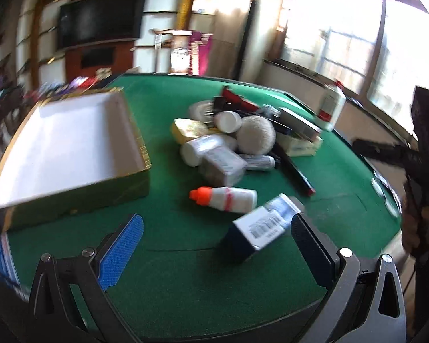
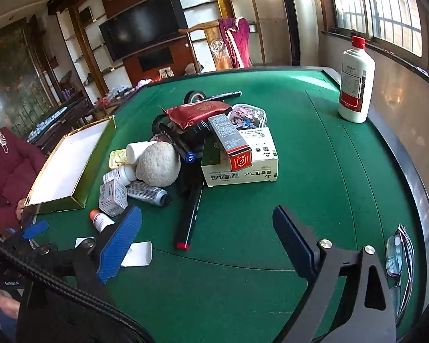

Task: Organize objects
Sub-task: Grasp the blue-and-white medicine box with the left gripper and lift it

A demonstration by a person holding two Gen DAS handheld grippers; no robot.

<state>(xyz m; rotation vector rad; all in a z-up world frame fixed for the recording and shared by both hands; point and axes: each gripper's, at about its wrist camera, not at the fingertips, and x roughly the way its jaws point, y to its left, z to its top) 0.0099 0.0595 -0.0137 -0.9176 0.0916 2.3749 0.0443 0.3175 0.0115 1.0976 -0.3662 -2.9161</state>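
A pile of small items [image 1: 234,137] lies mid-table on green felt: boxes, bottles, a pale fuzzy ball [image 2: 157,161], a red pouch [image 2: 198,114] and markers. An open gold box with a white inside [image 1: 68,145] stands left of the pile; it also shows in the right wrist view [image 2: 65,168]. My left gripper [image 1: 217,245] is open, and a blue and white carton [image 1: 260,225] lies tilted against its right finger. A white bottle with an orange cap [image 1: 226,198] lies just beyond. My right gripper [image 2: 207,243] is open and empty, short of a black marker [image 2: 190,214].
A tall white bottle with a red cap [image 2: 356,83] stands at the far right edge. Glasses [image 2: 397,254] lie on the right rim. A person in a red jacket [image 2: 5,171] sits beside the gold box. The other gripper's dark frame [image 1: 423,148] shows at right.
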